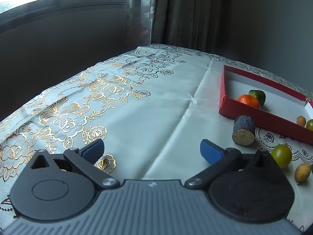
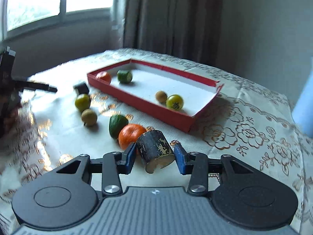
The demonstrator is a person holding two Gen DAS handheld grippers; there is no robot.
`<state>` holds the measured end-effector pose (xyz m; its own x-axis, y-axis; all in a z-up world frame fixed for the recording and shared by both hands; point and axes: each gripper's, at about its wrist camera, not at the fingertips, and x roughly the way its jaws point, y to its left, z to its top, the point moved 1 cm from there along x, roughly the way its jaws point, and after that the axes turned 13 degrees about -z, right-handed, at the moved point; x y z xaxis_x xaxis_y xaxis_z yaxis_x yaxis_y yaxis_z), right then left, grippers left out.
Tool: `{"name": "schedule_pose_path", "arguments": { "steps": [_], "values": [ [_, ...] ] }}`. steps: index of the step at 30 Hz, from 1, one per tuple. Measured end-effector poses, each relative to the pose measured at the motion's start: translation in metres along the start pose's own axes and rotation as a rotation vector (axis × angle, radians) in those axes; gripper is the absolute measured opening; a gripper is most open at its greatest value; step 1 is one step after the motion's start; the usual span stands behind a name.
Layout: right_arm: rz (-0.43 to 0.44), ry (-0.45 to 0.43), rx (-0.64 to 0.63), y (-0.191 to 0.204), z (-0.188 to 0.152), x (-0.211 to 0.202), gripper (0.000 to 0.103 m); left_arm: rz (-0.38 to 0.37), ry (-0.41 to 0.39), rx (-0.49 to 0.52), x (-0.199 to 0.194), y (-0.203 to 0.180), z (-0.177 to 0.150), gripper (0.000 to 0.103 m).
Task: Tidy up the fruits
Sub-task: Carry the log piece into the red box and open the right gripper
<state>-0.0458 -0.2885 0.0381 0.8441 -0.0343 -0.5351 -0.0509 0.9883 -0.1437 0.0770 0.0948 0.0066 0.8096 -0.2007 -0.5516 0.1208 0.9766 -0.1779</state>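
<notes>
My right gripper [image 2: 155, 155] is shut on a short dark cylinder chunk with a pale cut end [image 2: 156, 148], its blue pads pressed to either side. Just behind it on the cloth lie an orange [image 2: 130, 137] and a green chunk [image 2: 117, 125]. Farther left sit a brown round fruit [image 2: 89, 117], a green tomato [image 2: 82, 102] and another dark cylinder [image 2: 81, 87]. The red tray [image 2: 148, 105] holds an orange [image 2: 103, 76], a green chunk [image 2: 124, 76], a brown fruit [image 2: 161, 96] and a green tomato [image 2: 174, 102]. My left gripper [image 1: 151, 148] is open over bare cloth, left of the tray [image 1: 254, 113].
The table wears a white cloth with gold flowers [image 1: 88, 98]; its edges fall away toward the window at the left and the curtain behind. A dark object [image 2: 29, 85] juts in at the left edge of the right wrist view. Something pale blue [image 2: 305, 105] stands at the right.
</notes>
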Motion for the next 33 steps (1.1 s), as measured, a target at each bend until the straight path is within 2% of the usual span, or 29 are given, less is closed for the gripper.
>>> {"name": "schedule_pose_path", "arguments": {
  "steps": [5, 8, 22, 27, 33],
  "values": [
    [-0.004, -0.021, 0.135, -0.001, 0.01, -0.009, 0.042, 0.007, -0.001, -0.002, 0.0, 0.001, 0.0, 0.103],
    [-0.016, -0.027, 0.171, 0.008, 0.023, -0.003, 0.042, 0.014, -0.001, 0.0, 0.0, 0.0, 0.0, 0.103],
    [-0.078, 0.055, 0.138, 0.072, 0.099, 0.118, 0.042, 0.007, -0.003, -0.002, 0.0, 0.0, 0.0, 0.103],
    [-0.118, 0.091, 0.111, 0.082, 0.106, 0.146, 0.042, -0.003, -0.002, -0.004, 0.0, 0.001, 0.0, 0.103],
    [-0.157, 0.109, 0.086, 0.085, 0.103, 0.156, 0.042, -0.012, -0.005, -0.007, 0.0, 0.001, 0.0, 0.103]
  ]
}}
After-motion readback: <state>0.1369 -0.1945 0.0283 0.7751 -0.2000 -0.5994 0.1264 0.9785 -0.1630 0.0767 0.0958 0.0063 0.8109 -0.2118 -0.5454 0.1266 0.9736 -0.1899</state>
